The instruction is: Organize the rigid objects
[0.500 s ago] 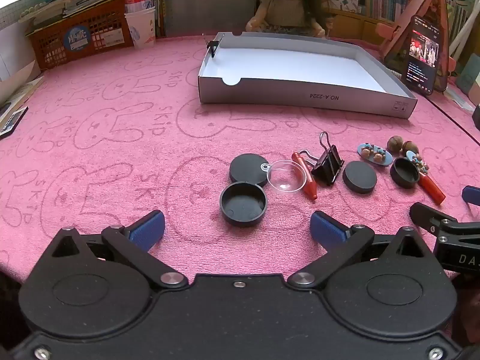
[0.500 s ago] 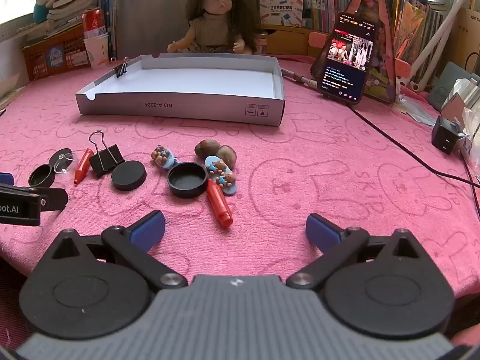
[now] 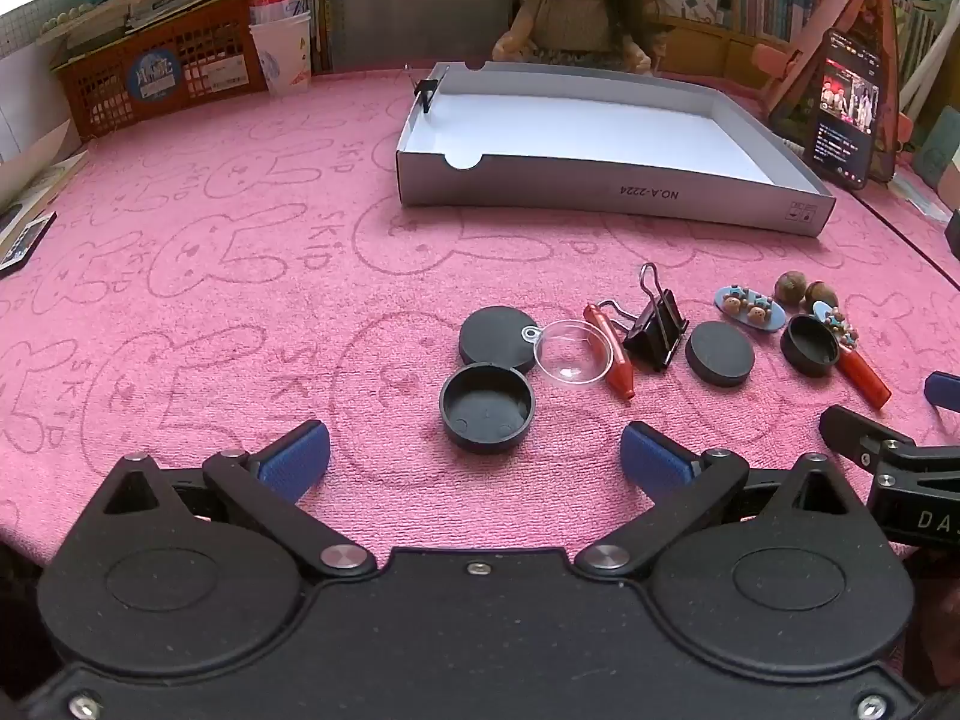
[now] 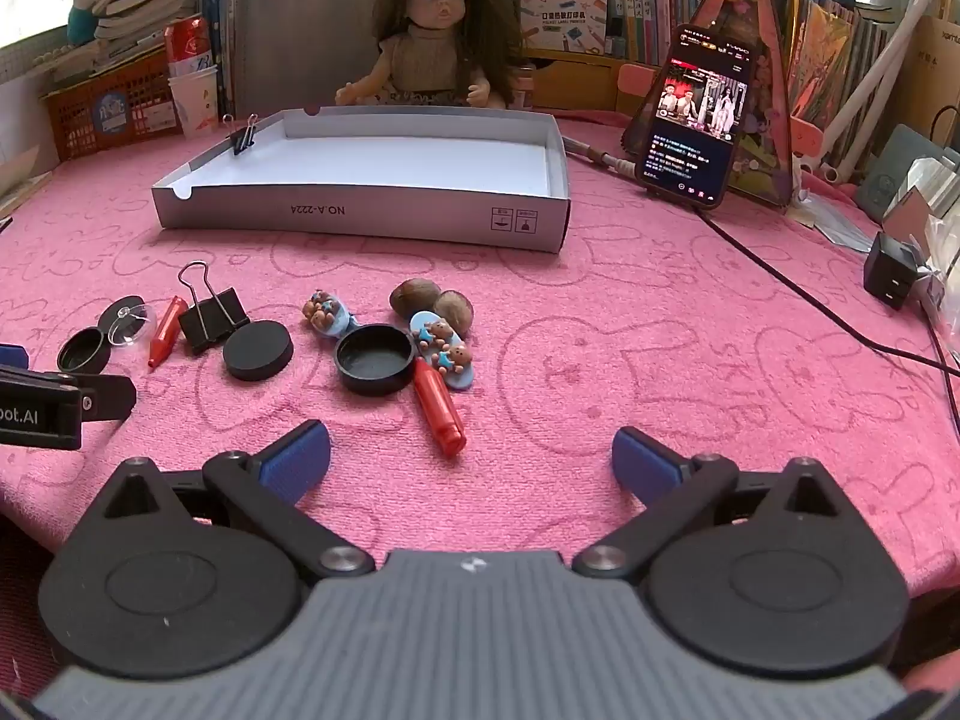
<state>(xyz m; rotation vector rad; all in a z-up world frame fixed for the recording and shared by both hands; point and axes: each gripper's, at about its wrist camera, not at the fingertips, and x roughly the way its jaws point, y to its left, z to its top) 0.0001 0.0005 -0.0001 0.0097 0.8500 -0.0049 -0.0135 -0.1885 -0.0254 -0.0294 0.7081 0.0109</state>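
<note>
Caps [image 3: 486, 406] and clips lie unmoved; both grippers stay wide open.

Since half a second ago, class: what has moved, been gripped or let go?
Nothing visibly changed. Both grippers, left and right, remain open and empty above the pink cloth. The caps, clip, crayons and nuts lie where they did, and the box is unmoved.
</note>
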